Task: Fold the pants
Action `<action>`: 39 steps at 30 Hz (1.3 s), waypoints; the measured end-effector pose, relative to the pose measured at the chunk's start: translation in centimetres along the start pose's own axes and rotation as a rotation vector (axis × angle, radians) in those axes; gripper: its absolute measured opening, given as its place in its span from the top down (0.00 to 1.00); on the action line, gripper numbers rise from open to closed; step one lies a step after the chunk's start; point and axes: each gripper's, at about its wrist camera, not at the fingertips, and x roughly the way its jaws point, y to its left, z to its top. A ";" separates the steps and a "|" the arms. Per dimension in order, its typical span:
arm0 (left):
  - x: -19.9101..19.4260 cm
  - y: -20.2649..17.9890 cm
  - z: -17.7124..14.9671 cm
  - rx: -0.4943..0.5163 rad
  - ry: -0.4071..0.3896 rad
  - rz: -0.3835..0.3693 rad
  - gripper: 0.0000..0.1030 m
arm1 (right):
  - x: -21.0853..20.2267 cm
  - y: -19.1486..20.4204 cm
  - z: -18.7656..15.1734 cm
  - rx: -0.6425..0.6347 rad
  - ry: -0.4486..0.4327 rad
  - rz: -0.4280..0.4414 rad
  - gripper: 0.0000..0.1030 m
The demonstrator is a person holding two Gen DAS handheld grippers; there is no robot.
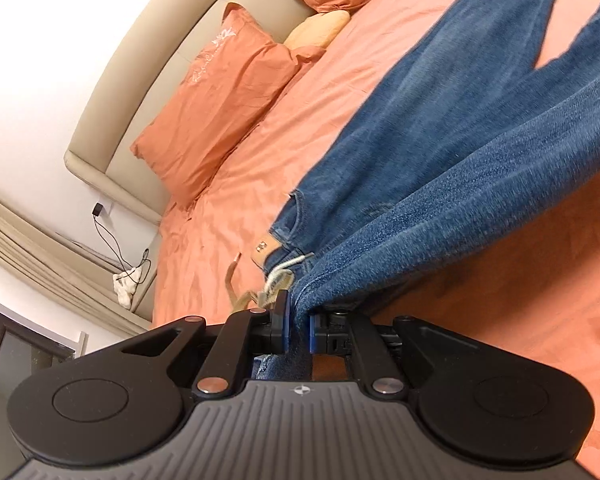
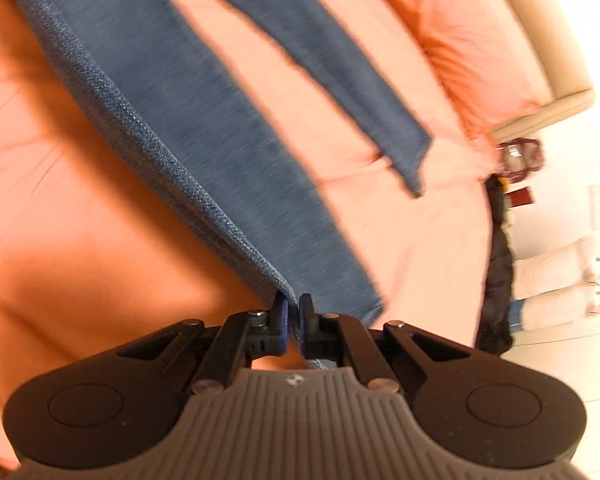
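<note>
On the bed [image 1: 340,92], over its orange sheet, I have the jeans [image 1: 440,152] strung between both tools. My left tool [image 1: 299,330] is clamped on a bunch of denim at the waist end; just beside its fingers I see the leather patch [image 1: 265,249] and a pale drawstring [image 1: 286,270]. From there the cloth runs taut away from the camera, lifted off the sheet near the grip, with a shadow under it. My right tool [image 2: 293,322] is pinched tight on a folded edge of the jeans [image 2: 204,152] at a leg; the other leg lies flat across the sheet, its hem [image 2: 418,160] toward the headboard [image 2: 540,40]. Right view is blurred. Two orange pillows [image 1: 216,96] lean on the beige headboard [image 1: 148,52], a smaller pale cushion [image 1: 320,28] between them. A charger cable [image 1: 116,248] hangs by the wall.
</note>
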 end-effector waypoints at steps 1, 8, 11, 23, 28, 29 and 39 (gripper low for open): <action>0.1 0.2 0.2 -0.003 -0.001 0.003 0.91 | -0.2 -0.6 0.5 0.009 -0.009 -0.018 1.00; 1.6 2.9 3.0 -0.049 0.005 0.018 0.91 | 0.1 -5.2 4.6 0.064 -0.047 -0.135 1.00; 2.9 3.9 4.7 -0.053 0.017 0.021 0.91 | 1.0 -7.3 7.0 0.095 -0.056 -0.174 1.00; 13.5 6.5 12.2 -0.115 0.117 -0.046 0.91 | 11.4 -14.1 18.0 0.148 -0.022 -0.224 1.00; 19.4 5.9 13.5 -0.127 0.190 -0.083 0.91 | 17.9 -14.8 23.0 0.137 0.005 -0.222 1.00; 20.8 5.6 13.5 -0.140 0.212 -0.099 0.91 | 19.2 -14.6 23.8 0.130 0.014 -0.215 1.00; 22.0 5.6 11.2 -0.262 0.192 -0.135 0.91 | 24.5 -12.4 25.6 0.126 0.050 -0.239 1.00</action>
